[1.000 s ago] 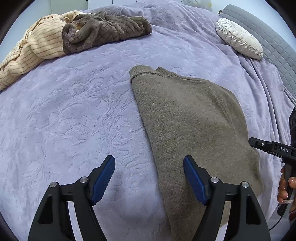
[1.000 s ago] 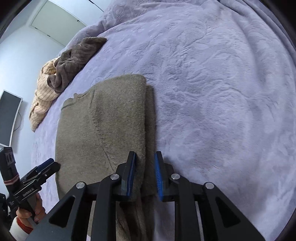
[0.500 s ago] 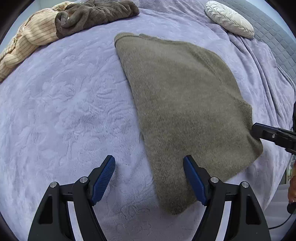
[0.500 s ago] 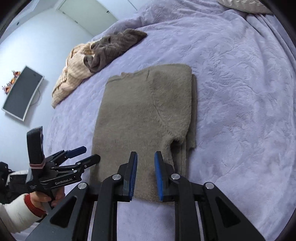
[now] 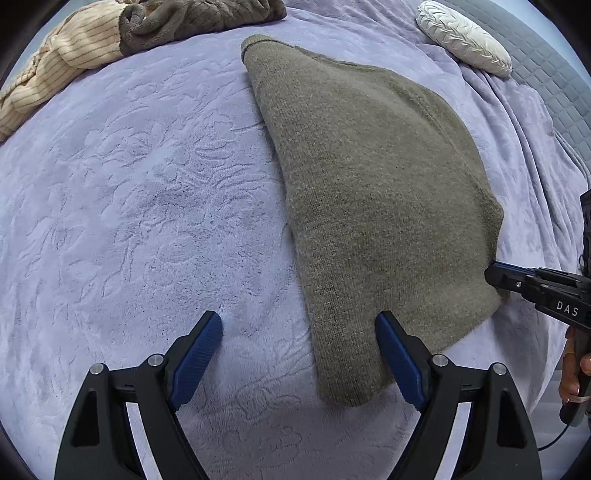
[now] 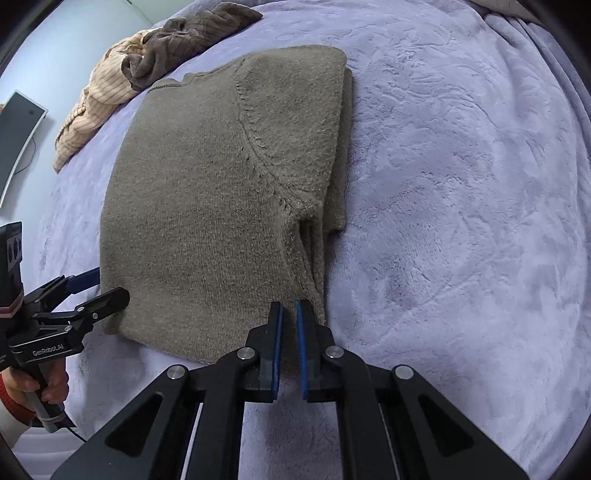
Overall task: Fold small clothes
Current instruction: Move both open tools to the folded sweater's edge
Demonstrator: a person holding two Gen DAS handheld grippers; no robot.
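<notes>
Nearest to me, my left gripper (image 5: 299, 354) hangs over the bed (image 5: 129, 221) with its fingers spreading apart, the lower left corner of the olive sweater (image 5: 369, 192) lying loose between them. My right gripper (image 6: 289, 343) has its fingers clenched on the sweater's bottom edge, lower middle of its frame. The sweater lies folded flat mid-bed. Further back, upper left in both views, there's a brown garment (image 5: 199, 18) heaped on a striped beige one (image 5: 66, 51). White cushion (image 5: 463, 37) sits upper right.
</notes>
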